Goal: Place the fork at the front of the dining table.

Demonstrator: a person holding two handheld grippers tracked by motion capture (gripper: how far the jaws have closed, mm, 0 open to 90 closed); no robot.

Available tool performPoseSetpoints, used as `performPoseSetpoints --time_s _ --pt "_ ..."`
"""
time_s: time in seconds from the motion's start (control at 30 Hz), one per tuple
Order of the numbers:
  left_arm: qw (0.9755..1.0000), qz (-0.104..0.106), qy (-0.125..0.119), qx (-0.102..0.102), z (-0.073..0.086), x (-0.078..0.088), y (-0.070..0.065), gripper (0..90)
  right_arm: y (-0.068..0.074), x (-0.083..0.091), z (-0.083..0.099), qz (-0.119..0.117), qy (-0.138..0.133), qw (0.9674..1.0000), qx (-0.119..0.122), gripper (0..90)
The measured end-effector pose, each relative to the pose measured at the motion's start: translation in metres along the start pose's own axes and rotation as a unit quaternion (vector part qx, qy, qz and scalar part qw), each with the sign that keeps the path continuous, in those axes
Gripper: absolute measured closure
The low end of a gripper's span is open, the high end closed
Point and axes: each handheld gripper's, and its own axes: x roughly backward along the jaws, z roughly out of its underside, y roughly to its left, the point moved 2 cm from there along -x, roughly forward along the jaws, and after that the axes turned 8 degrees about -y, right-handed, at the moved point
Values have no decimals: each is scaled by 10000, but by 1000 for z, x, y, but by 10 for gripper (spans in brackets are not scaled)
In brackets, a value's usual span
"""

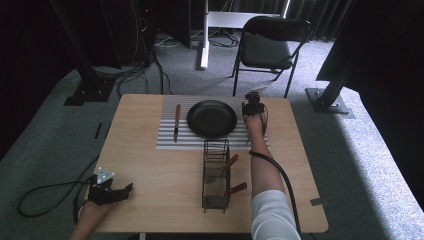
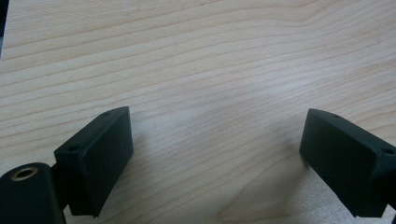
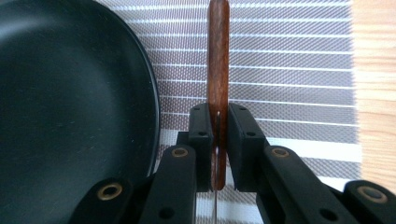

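Wooden handle [image 3: 218,60] clamped in right tool [image 3: 218,135] — beside black plate [image 3: 70,107], left tool [image 2: 215,154] wide, empty

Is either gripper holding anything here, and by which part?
Right gripper grips a wooden-handled utensil by its handle. Left gripper is open, holding nothing.

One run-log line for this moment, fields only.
right tongs: shut on wooden-handled utensil, over striped placemat right of black plate | left tongs: open, empty, above table
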Motion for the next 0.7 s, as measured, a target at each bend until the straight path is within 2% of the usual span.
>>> performPoseSetpoints --time_s 0.07,0.13,0.23,0.4,0.5,0.53,0.67,0.7 --pt "10000 0 1 -1 0 0 0 95 1 -4 1 -24 55 10000 -48 810" --pt "10000 -1 3 0 0 0 0 95 4 -18 5 -57 123 9998 -114 810" --pt "10000 -1 4 -3 0 0 0 95 4 -19 5 -3 47 9999 -123 809" --pt "10000 -1 4 -2 0 0 0 95 7 -20 4 27 32 10000 -9 796" --pt "10000 -3 -6 0 0 0 0 95 6 -14 4 18 -21 10000 1 723" --pt "10000 -3 -5 0 0 0 0 95 5 -6 3 -40 -84 10000 16 681" --pt "10000 -3 -2 -3 0 0 0 95 3 5 4 -118 -215 9997 5 643" --pt "10000 -2 5 -11 0 0 0 95 0 19 9 -227 -325 9992 -8 627"
